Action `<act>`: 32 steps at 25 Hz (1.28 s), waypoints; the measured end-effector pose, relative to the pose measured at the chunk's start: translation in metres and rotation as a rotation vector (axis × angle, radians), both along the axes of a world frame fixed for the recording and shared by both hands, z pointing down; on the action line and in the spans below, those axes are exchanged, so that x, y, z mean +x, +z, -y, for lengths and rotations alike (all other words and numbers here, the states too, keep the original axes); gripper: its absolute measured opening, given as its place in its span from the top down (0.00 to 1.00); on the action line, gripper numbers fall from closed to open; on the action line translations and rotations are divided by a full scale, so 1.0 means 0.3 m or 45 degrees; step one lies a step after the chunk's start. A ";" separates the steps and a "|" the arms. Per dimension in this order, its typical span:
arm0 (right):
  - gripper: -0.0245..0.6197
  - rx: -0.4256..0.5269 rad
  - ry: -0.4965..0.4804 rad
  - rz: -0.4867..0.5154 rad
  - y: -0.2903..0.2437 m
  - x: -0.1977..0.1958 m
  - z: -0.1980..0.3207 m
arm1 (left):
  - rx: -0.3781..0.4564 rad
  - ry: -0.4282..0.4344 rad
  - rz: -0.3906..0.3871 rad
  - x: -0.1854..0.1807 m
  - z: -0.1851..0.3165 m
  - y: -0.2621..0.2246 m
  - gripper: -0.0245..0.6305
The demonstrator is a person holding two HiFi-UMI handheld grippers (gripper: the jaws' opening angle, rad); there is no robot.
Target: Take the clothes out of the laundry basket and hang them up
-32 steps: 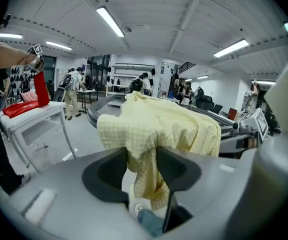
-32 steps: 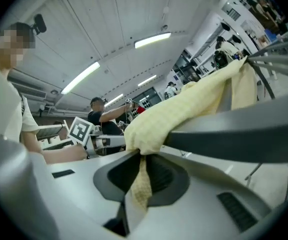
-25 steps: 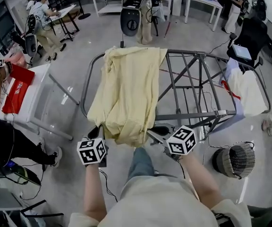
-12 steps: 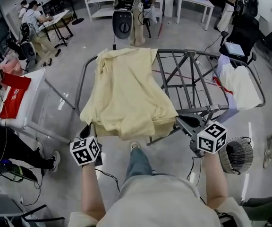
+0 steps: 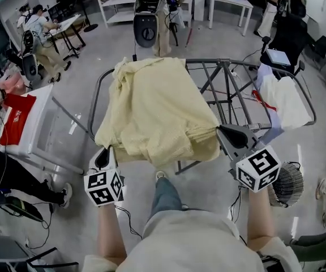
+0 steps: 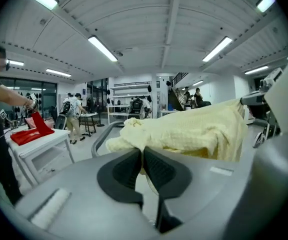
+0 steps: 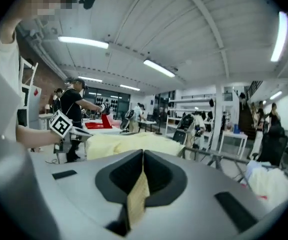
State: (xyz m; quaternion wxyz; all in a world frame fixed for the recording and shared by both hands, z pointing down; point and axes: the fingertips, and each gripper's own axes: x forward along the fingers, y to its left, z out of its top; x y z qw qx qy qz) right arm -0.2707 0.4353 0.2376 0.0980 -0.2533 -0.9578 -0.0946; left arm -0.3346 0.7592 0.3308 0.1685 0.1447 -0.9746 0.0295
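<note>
Two jaws are pressing together on the left hand-held gripper (image 6: 143,149), pinching the near left corner of a pale yellow garment (image 5: 157,106), whose cloth is showing in the thin slit between the pads. The right hand-held gripper (image 7: 143,154) is likewise clamping shut, nipping the garment's near right edge, with a strip of yellow fabric hanging down between its jaws. Between the two, the garment's near hem is sagging in soft folds. The rest of it is lying spread across the left half of a grey drying rack (image 5: 237,67), bunching up at the far bar. A white cloth (image 5: 284,103) is draping over the rack's right end, well apart from the yellow one. Just beside the rack on the left, a white table (image 5: 44,123) is carrying a red cloth (image 5: 14,118).
</note>
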 end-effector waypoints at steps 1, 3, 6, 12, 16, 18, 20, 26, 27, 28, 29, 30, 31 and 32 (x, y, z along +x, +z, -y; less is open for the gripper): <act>0.95 -0.009 -0.025 -0.066 0.073 -0.004 -0.032 | 0.001 -0.032 -0.031 0.003 -0.029 0.023 0.92; 0.95 -0.043 -0.067 -0.195 0.220 -0.005 -0.095 | 0.002 -0.097 -0.094 0.012 -0.089 0.072 0.92; 0.95 -0.106 -0.109 -0.358 0.402 -0.005 -0.184 | -0.038 -0.179 -0.155 0.017 -0.168 0.135 0.92; 0.87 -0.075 -0.180 -0.513 0.623 -0.022 -0.298 | -0.112 -0.293 -0.218 -0.008 -0.273 0.221 0.92; 0.82 -0.205 -0.088 -0.543 0.668 -0.039 -0.194 | -0.118 -0.295 -0.262 -0.012 -0.286 0.281 0.92; 0.82 -0.282 -0.017 -0.535 0.670 -0.056 -0.102 | -0.115 -0.290 -0.272 -0.017 -0.286 0.294 0.92; 0.82 -0.291 0.020 -0.506 0.671 -0.079 -0.031 | -0.108 -0.282 -0.278 -0.020 -0.283 0.298 0.92; 0.86 -0.142 -0.038 -0.516 0.756 -0.173 -0.035 | -0.053 -0.266 -0.310 -0.023 -0.273 0.311 0.92; 0.86 -0.132 -0.044 -0.520 0.773 -0.187 -0.047 | -0.050 -0.262 -0.313 -0.023 -0.269 0.315 0.92; 0.81 -0.122 -0.049 -0.519 0.790 -0.198 -0.058 | -0.048 -0.259 -0.316 -0.023 -0.265 0.319 0.92; 0.76 -0.115 -0.053 -0.513 0.803 -0.208 -0.069 | -0.043 -0.257 -0.319 -0.023 -0.262 0.323 0.92; 0.70 -0.113 -0.056 -0.505 0.813 -0.217 -0.079 | -0.037 -0.255 -0.322 -0.024 -0.259 0.326 0.92; 0.66 -0.119 -0.062 -0.497 0.818 -0.225 -0.088 | -0.029 -0.255 -0.326 -0.024 -0.258 0.329 0.92; 0.66 -0.130 -0.075 -0.489 0.819 -0.233 -0.100 | -0.023 -0.255 -0.331 -0.025 -0.257 0.331 0.92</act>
